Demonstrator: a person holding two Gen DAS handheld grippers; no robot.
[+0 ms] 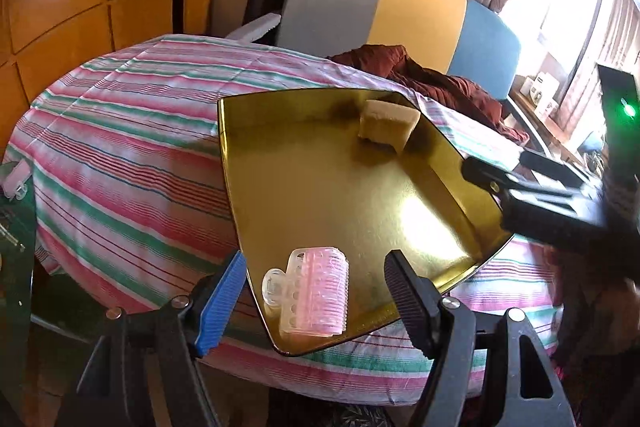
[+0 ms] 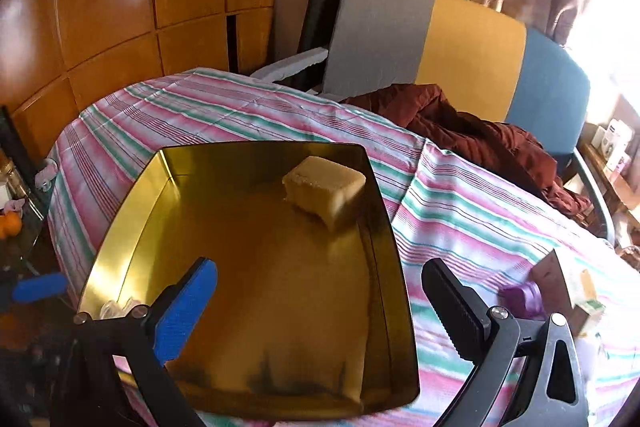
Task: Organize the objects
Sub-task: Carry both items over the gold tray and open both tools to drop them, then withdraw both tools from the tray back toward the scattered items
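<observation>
Left wrist view: my left hand-held gripper (image 1: pixel 316 303) stands wide, holding nothing, the pink hair roller (image 1: pixel 310 297) lying loose at the gold tray's (image 1: pixel 472 195) near corner. I fear nudging it overboard. Right hand-held gripper (image 2: pixel 320 311) gapes empty above the tray.

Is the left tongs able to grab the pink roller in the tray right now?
Probably yes: the roller lies in the tray between the open left tongs, with nothing in the way.

Left gripper (image 1: pixel 316 303) angled downward, jaws apart, nothing clamped; right gripper (image 2: pixel 320 311) angled downward, jaws fully spread, empty.
</observation>
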